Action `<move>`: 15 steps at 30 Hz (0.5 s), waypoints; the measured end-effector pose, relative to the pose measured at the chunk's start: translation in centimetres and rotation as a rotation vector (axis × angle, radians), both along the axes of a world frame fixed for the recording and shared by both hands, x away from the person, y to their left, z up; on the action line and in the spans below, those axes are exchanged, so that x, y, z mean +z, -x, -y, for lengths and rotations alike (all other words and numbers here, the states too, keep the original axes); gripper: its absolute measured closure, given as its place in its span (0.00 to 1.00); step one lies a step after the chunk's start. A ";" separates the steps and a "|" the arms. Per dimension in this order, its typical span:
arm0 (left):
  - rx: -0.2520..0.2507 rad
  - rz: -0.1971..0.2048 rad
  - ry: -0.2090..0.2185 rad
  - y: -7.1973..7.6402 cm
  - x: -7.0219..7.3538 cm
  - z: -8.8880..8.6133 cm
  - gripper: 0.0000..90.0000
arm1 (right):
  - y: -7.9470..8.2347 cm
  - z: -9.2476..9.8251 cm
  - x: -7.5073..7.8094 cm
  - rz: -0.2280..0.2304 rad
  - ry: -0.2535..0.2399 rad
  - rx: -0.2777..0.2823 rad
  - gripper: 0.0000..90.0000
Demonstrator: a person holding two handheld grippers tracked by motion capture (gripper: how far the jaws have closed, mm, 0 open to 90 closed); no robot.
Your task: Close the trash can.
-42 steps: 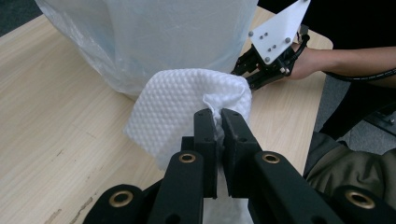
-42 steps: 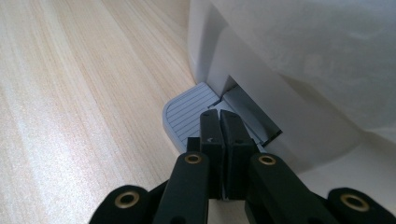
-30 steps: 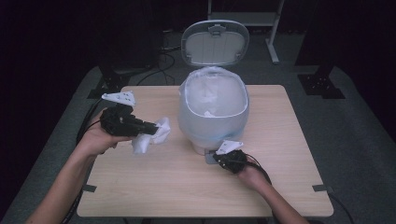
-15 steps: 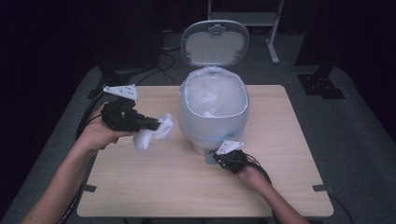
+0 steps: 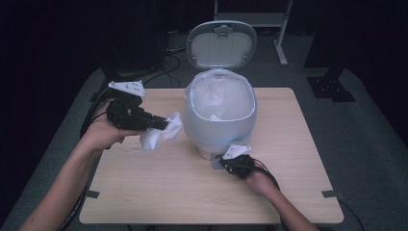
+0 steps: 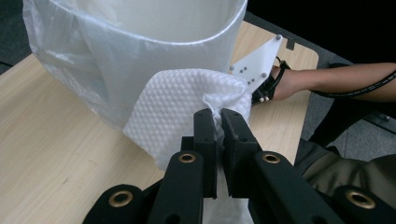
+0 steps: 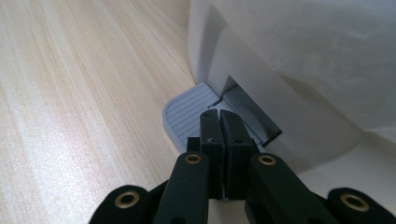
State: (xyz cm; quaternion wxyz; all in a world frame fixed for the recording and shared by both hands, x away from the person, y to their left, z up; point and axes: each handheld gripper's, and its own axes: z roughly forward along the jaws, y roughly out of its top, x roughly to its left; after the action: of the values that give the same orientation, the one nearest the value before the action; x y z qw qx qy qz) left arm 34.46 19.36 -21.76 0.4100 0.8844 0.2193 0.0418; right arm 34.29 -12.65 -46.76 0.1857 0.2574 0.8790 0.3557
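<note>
My left claw [image 5: 161, 126] is clamped on the white embossed paper towel [image 6: 187, 109], beside the lined white pedal bin [image 5: 220, 118]. My right claw [image 7: 219, 122], jaws together, presses the grey pedal [image 7: 187, 112]; slipping off would probably drop the lid [image 5: 221, 45].

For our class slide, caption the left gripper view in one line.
Shut tongs pinch a white wipe beside the bag-lined bin.

A pale wooden table [image 5: 192, 192] stands on grey carpet [image 5: 365, 144]; far behind, a metal stand [image 5: 281, 43]; black cables [image 5: 168, 53] lie far left.
</note>
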 end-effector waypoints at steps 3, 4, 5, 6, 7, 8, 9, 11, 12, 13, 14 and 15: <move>-0.003 0.007 0.000 0.0 0.4 0.1 0.95 | 0.0 0.0 0.0 0.000 0.000 0.000 0.98; -0.003 0.008 -0.002 -0.1 0.5 0.2 0.95 | 0.0 0.0 0.0 0.000 0.000 0.000 0.98; -0.003 0.008 -0.001 -0.1 0.6 0.2 0.95 | 0.0 0.0 0.0 0.000 0.000 0.000 0.98; -0.002 0.008 0.000 -0.1 0.7 0.2 0.95 | 0.0 0.0 0.0 0.000 0.000 0.001 0.98; -0.003 0.008 -0.003 -0.1 0.8 0.3 0.95 | 0.0 0.0 0.0 0.000 0.000 0.001 0.98; -0.004 0.010 -0.004 -0.2 0.8 0.3 0.95 | 0.0 0.0 0.0 -0.002 -0.002 0.000 0.98; -0.002 0.010 -0.001 -0.2 0.9 0.4 0.95 | 0.0 0.0 0.0 -0.003 -0.002 0.001 0.98; -0.004 0.010 -0.003 -0.3 1.0 0.5 0.95 | 0.0 0.0 0.0 -0.003 -0.002 0.001 0.98; -0.005 0.011 -0.002 -0.3 1.1 0.5 0.95 | 0.0 0.0 0.0 -0.003 -0.003 0.001 0.98; -0.004 0.010 -0.001 -0.4 1.1 0.6 0.95 | 0.0 0.0 0.0 -0.003 -0.006 0.000 0.98; -0.006 0.011 -0.002 -0.5 1.2 0.7 0.95 | 0.0 0.0 0.0 -0.003 -0.007 0.000 0.98; -0.004 0.010 -0.002 -0.5 1.2 0.7 0.95 | 0.0 0.1 0.0 -0.003 -0.004 0.001 0.98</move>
State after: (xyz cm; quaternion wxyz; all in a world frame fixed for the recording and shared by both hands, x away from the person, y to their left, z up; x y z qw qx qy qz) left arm 34.98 18.63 -20.53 0.4105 0.8849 0.2152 0.0457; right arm 34.33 -12.71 -46.76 0.1837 0.2578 0.8788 0.3570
